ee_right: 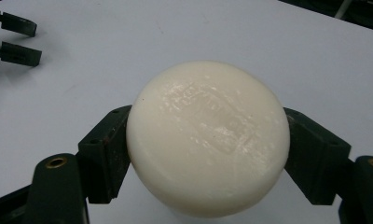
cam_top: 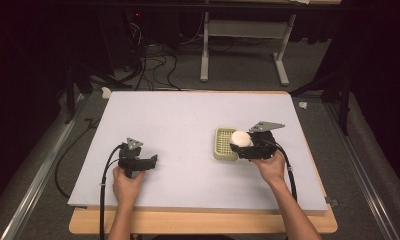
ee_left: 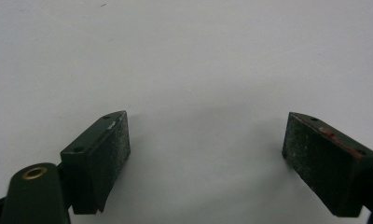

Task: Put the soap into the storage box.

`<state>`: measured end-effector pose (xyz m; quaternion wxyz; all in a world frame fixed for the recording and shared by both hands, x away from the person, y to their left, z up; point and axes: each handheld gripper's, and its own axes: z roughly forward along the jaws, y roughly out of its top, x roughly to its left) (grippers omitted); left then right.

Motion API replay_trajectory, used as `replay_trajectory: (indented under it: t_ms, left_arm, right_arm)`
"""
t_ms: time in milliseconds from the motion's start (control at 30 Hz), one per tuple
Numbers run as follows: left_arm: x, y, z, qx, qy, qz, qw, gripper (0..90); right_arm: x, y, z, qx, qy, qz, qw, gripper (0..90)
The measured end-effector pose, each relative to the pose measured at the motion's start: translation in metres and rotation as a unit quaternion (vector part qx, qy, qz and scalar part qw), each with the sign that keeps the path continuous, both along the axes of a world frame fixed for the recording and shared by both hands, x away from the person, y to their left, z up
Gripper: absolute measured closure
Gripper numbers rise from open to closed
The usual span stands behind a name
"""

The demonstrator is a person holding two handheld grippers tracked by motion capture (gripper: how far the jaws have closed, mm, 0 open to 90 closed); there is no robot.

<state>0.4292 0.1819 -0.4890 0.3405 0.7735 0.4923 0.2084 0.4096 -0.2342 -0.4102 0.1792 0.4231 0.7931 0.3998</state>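
Overhead, the high view shows a pale lilac table [cam_top: 188, 125] with a person's forearms coming in from the near edge. The right gripper [cam_top: 242, 144] sits at the right-centre of the table and pinches a round white soap bar [cam_top: 241, 138]. That bar hangs over the right part of a pale green slotted soap dish [cam_top: 222, 145], which lies flat on the table just to the left of the gripper body. Whether the bar touches the dish cannot be told from here. The left gripper [cam_top: 154, 160] rests well apart, at the near left of the table, its tips pointing right towards the dish, with a black cable [cam_top: 104, 190] trailing back past the wrist.

Next, the left gripper view: the left gripper [ee_left: 205, 147] has its two black jaws spread wide, with bare table surface [ee_left: 184, 56] in the gap between them.

Lastly, the right gripper view: the soap bar [ee_right: 207, 137] sits squarely between the jaws of the right gripper [ee_right: 207, 149], each pad pressed against one side of its rounded rim, its broad glossy face turned up towards the camera. The bar bulges well beyond the jaw tips. Far off at the upper left, the left gripper [ee_right: 35, 44] shows its jaw tips standing apart over the table.
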Motion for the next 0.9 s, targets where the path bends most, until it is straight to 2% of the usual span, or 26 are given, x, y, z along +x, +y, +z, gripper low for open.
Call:
replay_trajectory:
  t_ms: [133,400,900]
  left_arm:
    - [0.0,0.0,0.0,0.0,0.0,0.0,1.0,15.4]
    - [0.0,0.0,0.0,-0.001,0.0,0.0,1.0,15.5]
    - [0.0,0.0,0.0,-0.001,0.0,0.0,1.0,15.5]
  right_arm:
    - [0.004,0.003,0.002,-0.004,-0.003,0.006,1.0,24.8]
    - [0.011,0.01,0.0,-0.011,0.005,0.008,0.9999,24.7]
    - [0.024,0.024,-0.012,-0.023,0.024,0.009,0.9994,24.7]
